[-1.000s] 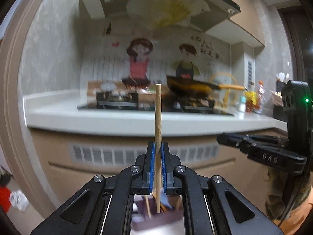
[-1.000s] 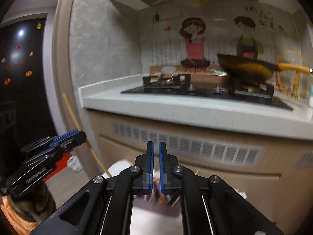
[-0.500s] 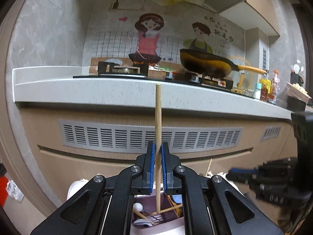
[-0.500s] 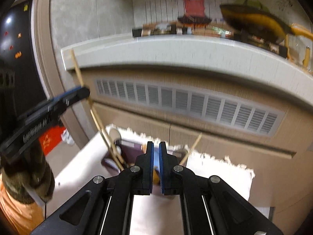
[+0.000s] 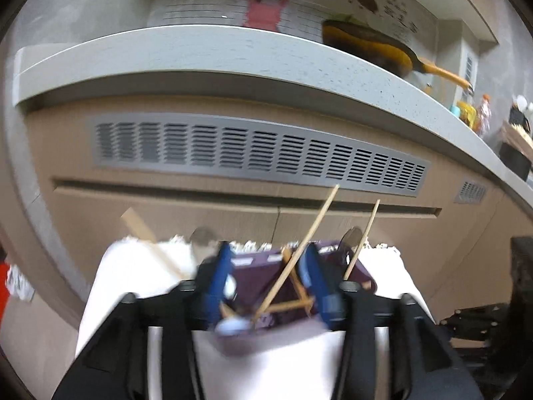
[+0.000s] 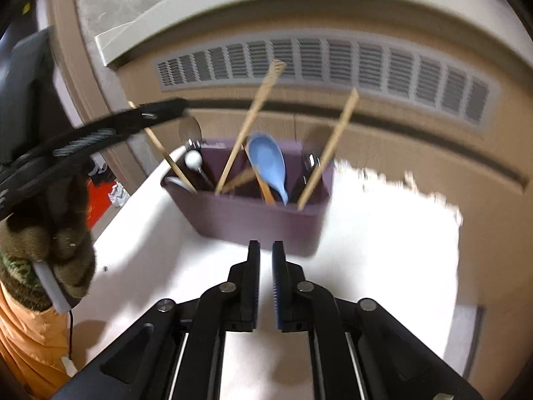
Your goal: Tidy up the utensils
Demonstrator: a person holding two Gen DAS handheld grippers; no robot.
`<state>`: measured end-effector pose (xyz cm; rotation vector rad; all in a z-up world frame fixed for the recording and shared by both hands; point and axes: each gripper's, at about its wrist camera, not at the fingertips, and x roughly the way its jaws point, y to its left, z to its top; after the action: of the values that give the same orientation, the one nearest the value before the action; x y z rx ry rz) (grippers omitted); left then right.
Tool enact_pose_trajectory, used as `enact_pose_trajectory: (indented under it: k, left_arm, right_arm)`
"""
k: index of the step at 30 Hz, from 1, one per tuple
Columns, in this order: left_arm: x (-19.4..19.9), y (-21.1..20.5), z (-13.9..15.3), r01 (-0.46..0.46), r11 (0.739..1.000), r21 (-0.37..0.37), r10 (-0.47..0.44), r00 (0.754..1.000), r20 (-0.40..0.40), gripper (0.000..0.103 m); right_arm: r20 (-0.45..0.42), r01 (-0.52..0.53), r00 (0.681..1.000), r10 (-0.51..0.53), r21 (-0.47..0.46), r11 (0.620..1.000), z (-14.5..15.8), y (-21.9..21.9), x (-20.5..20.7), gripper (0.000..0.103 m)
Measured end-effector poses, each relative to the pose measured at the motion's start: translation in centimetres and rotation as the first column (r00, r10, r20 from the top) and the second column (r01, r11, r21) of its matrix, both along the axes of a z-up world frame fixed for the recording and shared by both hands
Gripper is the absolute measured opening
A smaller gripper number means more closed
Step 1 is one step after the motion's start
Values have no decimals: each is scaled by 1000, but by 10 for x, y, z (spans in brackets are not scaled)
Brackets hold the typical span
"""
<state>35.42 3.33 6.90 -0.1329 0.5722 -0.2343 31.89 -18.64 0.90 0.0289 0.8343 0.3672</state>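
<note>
**A:** The left tongs (image 5: 268, 280): spread or clamped?

**B:** Spread wide in their own view. The blue pads (image 5: 221, 276) are well apart and pinch nothing. The purple plastic caddy (image 5: 256, 273) sits straight ahead, between the pads and just below them. One pale wooden chopstick (image 5: 299, 250) stands in it between the pads, with its foot low near the tongs. Its long axis leans up and away to the right. I cannot tell whether it brushes the right pad.

**A:** Room around them?

**B:** A second thin stick (image 5: 363, 236) leans outside the right pad, and a blurred one outside the left. The beige cabinet front (image 5: 200, 206) rises close behind the caddy, so I judge the free way out is up and back.

**A:** And the right tongs (image 6: 266, 250)?

**B:** In their view the jaws are almost together, a thin slit with nothing in it. The caddy lies directly ahead, its near wall just beyond the tips and its long side across their line. A light-blue plastic spoon (image 6: 268, 163) stands in the middle, bowl up. The left tongs reach in over the caddy's left end.

**A:** Which is nearer?

**B:** The left, as it is right over the caddy. The white tabletop (image 6: 383, 233) lies open to the right of the right tongs, and its ragged far edge is near the cabinet.
</note>
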Motion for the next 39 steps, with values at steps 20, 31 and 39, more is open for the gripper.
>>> enact_pose_trajectory:
  k: [20, 31, 39]
  left_arm:
    - [-233, -11, -48, -143, 987, 76, 132, 983, 131, 103]
    - [-247, -43, -55, -180, 961, 208, 156, 979, 130, 103]
    - [-244, -33, -59, -201, 966, 165, 187, 978, 97, 103]
  right_arm:
    - [283, 209, 937, -206, 17, 978, -14, -11, -172, 91]
    - [357, 313, 887, -292, -2, 950, -26, -20, -194, 102]
    - [355, 314, 889, -288, -16, 949, -32, -21, -197, 102]
